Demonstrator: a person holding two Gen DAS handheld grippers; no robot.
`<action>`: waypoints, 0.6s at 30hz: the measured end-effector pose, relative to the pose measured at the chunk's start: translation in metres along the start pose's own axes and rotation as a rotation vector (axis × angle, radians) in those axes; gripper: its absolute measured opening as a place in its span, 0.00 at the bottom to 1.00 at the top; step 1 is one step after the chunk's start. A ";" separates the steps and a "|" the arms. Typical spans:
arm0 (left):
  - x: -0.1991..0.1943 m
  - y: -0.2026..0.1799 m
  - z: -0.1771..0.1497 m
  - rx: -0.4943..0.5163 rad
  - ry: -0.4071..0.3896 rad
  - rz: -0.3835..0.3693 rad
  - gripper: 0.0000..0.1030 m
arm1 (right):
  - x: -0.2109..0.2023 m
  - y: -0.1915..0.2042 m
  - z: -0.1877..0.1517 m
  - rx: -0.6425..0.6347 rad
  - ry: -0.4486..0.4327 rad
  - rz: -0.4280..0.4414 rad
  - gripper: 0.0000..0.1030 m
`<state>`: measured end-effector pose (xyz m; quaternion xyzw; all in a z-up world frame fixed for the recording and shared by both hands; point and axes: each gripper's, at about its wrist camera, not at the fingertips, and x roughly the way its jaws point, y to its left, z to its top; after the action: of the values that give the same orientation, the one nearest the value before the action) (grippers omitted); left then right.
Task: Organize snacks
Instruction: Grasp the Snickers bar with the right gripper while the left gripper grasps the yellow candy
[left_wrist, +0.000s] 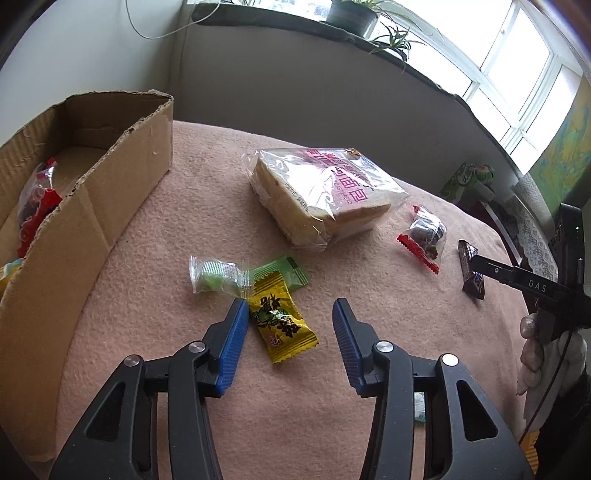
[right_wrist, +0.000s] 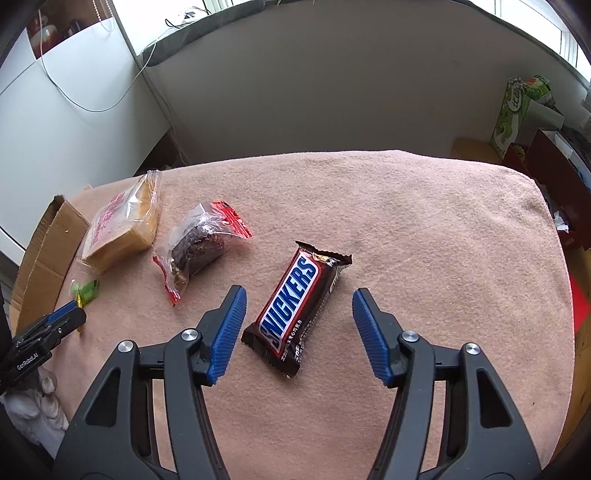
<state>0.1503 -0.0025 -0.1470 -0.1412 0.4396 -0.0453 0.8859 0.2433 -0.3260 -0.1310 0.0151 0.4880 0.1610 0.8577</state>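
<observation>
The left claw gapes around the yellow foil candy packet; the right claw gapes around the brown Snickers bar. The slick, skewed wrappers may slip as the pads close.

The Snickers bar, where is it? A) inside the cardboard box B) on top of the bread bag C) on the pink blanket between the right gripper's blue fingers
C: the Snickers bar lies flat on the pink blanket, between the open right gripper fingers, untouched.
</observation>
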 end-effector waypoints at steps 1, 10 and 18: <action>0.001 -0.001 0.000 0.014 -0.001 0.010 0.38 | 0.003 0.001 0.001 0.001 0.008 0.000 0.53; 0.001 -0.004 -0.004 0.068 -0.011 0.080 0.32 | 0.012 0.014 0.000 -0.049 0.018 -0.059 0.53; 0.006 -0.020 -0.008 0.157 -0.013 0.116 0.26 | 0.014 0.024 0.000 -0.097 0.027 -0.106 0.40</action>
<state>0.1486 -0.0246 -0.1500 -0.0459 0.4363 -0.0270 0.8982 0.2436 -0.2987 -0.1385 -0.0546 0.4912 0.1391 0.8581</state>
